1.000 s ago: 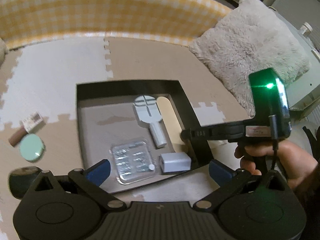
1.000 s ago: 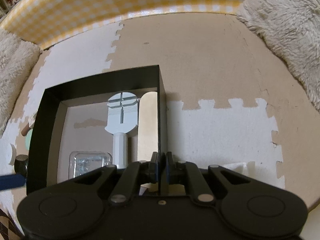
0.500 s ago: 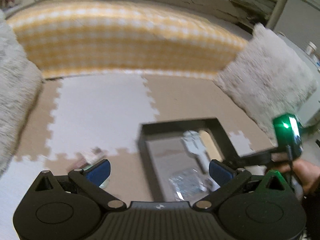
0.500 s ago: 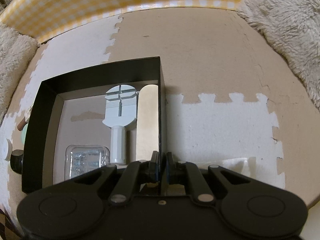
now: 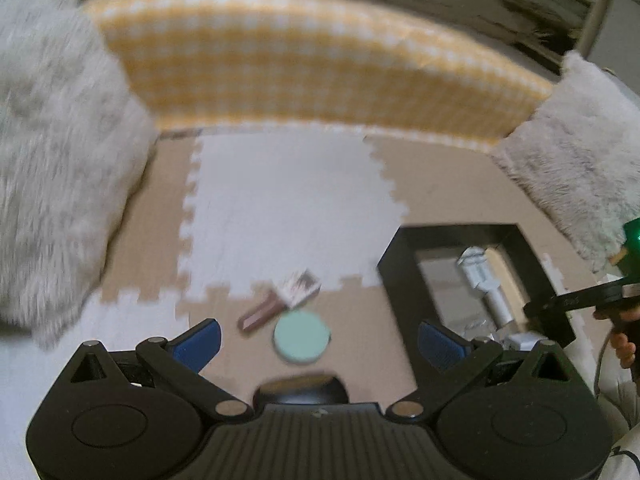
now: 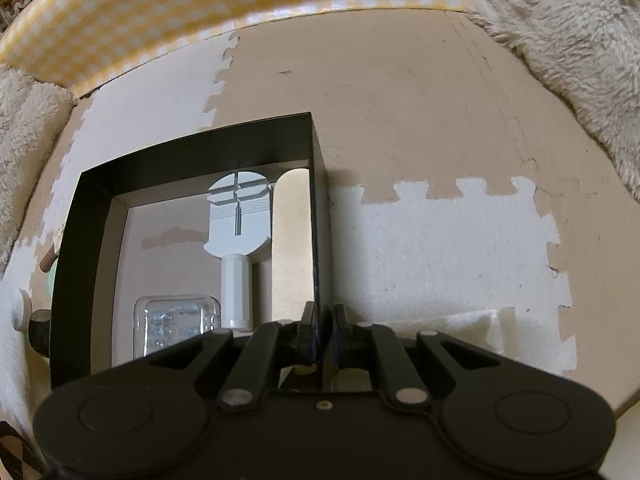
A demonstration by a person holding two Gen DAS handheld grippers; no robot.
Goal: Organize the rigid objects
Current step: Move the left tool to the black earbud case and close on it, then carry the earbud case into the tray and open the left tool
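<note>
My right gripper (image 6: 321,324) is shut on the right wall of the black box (image 6: 192,140). In the box lie a white tool (image 6: 236,220), a flat wooden stick (image 6: 292,240) and a clear blister pack (image 6: 178,320). My left gripper (image 5: 318,344) is open and holds nothing, its blue pads (image 5: 196,340) standing wide apart. Beneath it on the mat lie a mint round disc (image 5: 302,338), a brown stick with a label (image 5: 280,300) and a dark round object (image 5: 300,390). The box (image 5: 404,280) sits to the right in this blurred view.
Beige and white foam puzzle tiles (image 6: 440,240) cover the floor. A yellow checked cushion (image 5: 300,60) runs along the back, with fluffy pillows on the left (image 5: 52,160) and right (image 5: 572,152). A hand (image 5: 624,336) holds the right gripper.
The left wrist view has swung left, from over the box to over the loose items on the mat. The right gripper has stayed clamped on the box wall.
</note>
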